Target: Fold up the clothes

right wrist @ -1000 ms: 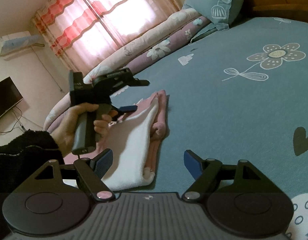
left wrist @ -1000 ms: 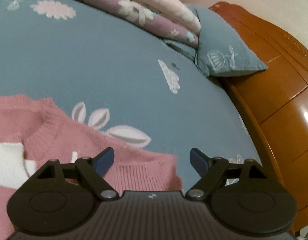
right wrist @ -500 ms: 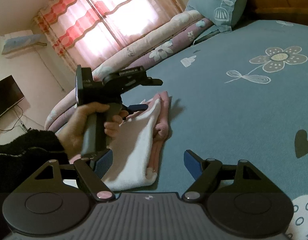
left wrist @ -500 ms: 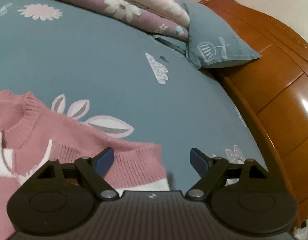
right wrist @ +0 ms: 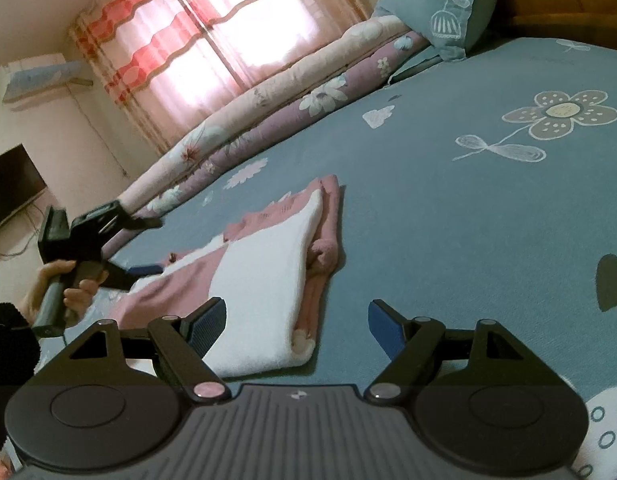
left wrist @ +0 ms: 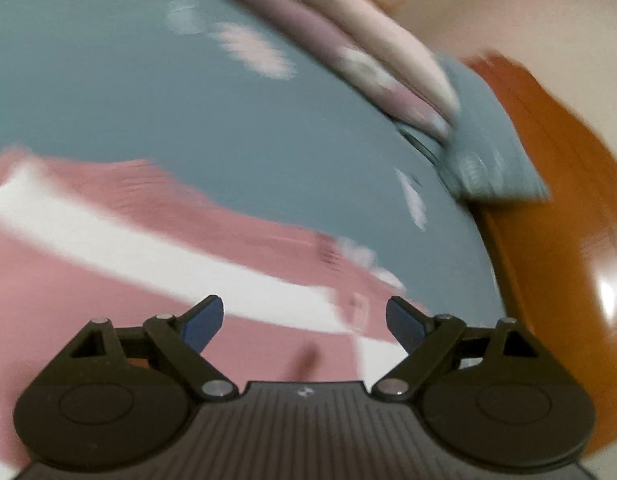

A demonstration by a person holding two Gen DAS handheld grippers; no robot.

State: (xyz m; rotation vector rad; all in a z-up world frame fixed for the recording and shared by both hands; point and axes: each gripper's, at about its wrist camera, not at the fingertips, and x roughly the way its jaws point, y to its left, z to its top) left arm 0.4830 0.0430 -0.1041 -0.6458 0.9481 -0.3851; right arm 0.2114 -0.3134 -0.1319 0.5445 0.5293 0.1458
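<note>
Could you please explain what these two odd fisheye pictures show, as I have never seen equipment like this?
No robot here: a person holds a handheld two-finger gripper in each hand, each with a camera looking along its fingers. The blurred picture comes from the left gripper, open above a pink and white sweater. The sharper picture comes from the right gripper, also open and empty. It shows the sweater lying partly folded on a blue flowered bed sheet, and, at the left, the person's hand gripping the other tool. A rolled quilt and a pillow lie behind. Nothing is held.
</note>
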